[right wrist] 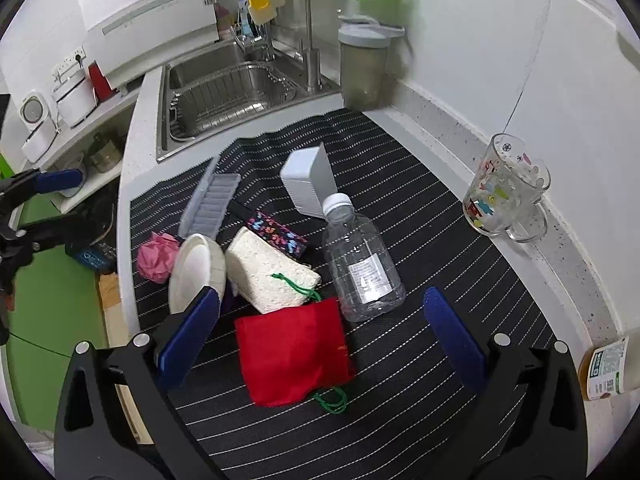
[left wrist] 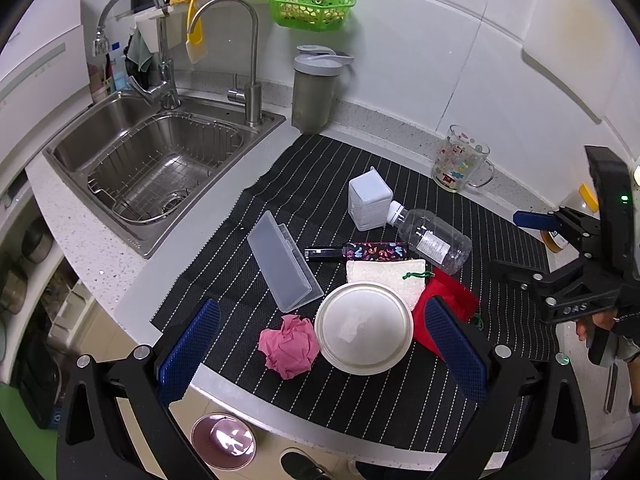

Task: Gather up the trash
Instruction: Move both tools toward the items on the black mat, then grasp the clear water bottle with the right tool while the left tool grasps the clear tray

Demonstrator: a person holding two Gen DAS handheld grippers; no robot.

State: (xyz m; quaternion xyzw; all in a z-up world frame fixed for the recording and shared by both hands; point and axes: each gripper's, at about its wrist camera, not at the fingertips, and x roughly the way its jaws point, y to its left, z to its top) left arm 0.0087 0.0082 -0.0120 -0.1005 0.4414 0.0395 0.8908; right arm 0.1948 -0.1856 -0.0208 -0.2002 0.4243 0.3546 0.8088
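A crumpled pink paper [left wrist: 290,346] lies on the striped black mat [left wrist: 280,184] near its front edge, beside an upturned white paper bowl [left wrist: 364,328]. My left gripper [left wrist: 322,346] hovers open above both, which show between its blue fingers. An empty clear plastic bottle [right wrist: 360,264] lies on its side mid-mat. My right gripper [right wrist: 322,336] is open over a red drawstring pouch [right wrist: 296,352], with the bottle just beyond. The pink paper [right wrist: 158,256] and bowl [right wrist: 196,268] sit at the mat's left edge. Each gripper shows in the other's view: right gripper [left wrist: 520,244], left gripper [right wrist: 60,216].
On the mat also lie a clear plastic case [left wrist: 284,264], a white square container [left wrist: 368,200], a patterned tube [left wrist: 360,250] and a white sponge cloth [right wrist: 268,272]. A sink [left wrist: 160,160], grey shaker [left wrist: 314,92] and glass mug [right wrist: 504,188] border it. A pink-lidded bin [left wrist: 222,440] stands below the counter.
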